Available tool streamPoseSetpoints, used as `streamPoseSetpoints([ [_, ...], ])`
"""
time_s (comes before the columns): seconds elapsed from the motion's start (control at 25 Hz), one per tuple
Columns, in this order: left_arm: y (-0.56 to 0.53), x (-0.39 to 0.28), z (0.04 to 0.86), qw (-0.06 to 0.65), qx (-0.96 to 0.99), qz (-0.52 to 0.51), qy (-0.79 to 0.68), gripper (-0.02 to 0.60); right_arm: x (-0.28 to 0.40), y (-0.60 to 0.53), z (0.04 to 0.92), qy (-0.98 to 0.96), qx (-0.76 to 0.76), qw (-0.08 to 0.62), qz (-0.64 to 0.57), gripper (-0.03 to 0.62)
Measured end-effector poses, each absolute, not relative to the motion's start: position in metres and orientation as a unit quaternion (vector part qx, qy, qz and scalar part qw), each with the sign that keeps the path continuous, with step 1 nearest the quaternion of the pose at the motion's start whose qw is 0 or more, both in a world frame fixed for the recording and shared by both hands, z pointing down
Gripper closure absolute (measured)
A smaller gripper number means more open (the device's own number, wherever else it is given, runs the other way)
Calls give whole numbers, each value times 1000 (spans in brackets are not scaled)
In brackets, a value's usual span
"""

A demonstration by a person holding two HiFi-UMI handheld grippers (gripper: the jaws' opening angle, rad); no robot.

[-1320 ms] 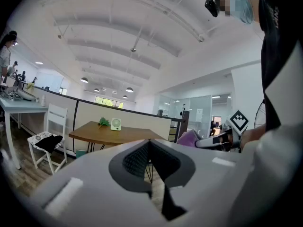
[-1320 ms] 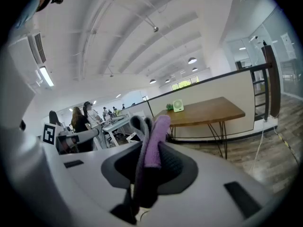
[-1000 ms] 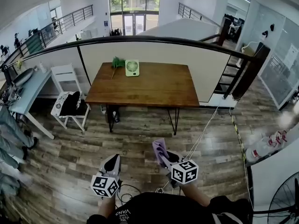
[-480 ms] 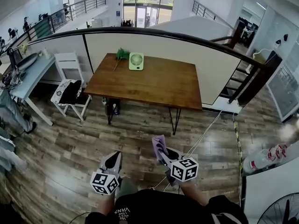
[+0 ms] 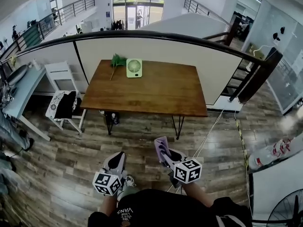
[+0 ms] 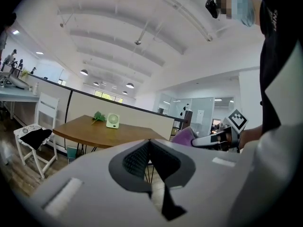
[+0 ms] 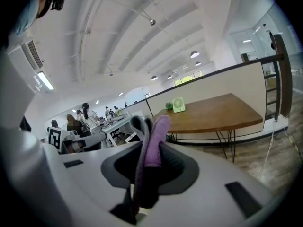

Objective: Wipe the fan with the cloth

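A small pale-green fan [image 5: 134, 67] stands at the far left of a wooden table [image 5: 156, 91], far ahead of me; it also shows as the fan [image 6: 112, 121] and the fan [image 7: 178, 105]. My right gripper [image 5: 163, 151] is shut on a folded purple and grey cloth [image 5: 161, 149], which stands upright between the jaws as the cloth [image 7: 152, 141]. My left gripper [image 5: 114, 161] is shut with nothing in it, its jaws [image 6: 149, 148] pressed together. Both are held over the wooden floor, well short of the table.
A green leafy sprig [image 5: 116, 61] lies beside the fan. A white chair [image 5: 64, 96] with dark clothing and a light-blue desk [image 5: 21, 96] stand at the left. A railing wall [image 5: 156, 46] runs behind the table. A white cable [image 5: 210, 131] crosses the floor; a floor fan [image 5: 286, 209] sits bottom right.
I have walked forward, so the table and fan lie a little nearer and have shifted in the head view. Both grippers keep their places in front of me, the cloth still held.
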State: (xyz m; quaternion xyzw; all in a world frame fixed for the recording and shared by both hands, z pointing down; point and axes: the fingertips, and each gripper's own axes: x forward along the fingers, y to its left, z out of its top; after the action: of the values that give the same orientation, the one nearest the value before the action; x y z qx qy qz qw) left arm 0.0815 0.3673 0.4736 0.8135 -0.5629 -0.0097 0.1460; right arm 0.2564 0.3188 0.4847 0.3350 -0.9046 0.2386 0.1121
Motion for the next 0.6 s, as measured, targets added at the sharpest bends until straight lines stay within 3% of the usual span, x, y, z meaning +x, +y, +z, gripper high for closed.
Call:
streamPoseSetpoints([
  [0.6, 272, -17, 470, 142, 864, 22, -482, 569, 154, 248, 487, -870, 406, 75, 269, 499],
])
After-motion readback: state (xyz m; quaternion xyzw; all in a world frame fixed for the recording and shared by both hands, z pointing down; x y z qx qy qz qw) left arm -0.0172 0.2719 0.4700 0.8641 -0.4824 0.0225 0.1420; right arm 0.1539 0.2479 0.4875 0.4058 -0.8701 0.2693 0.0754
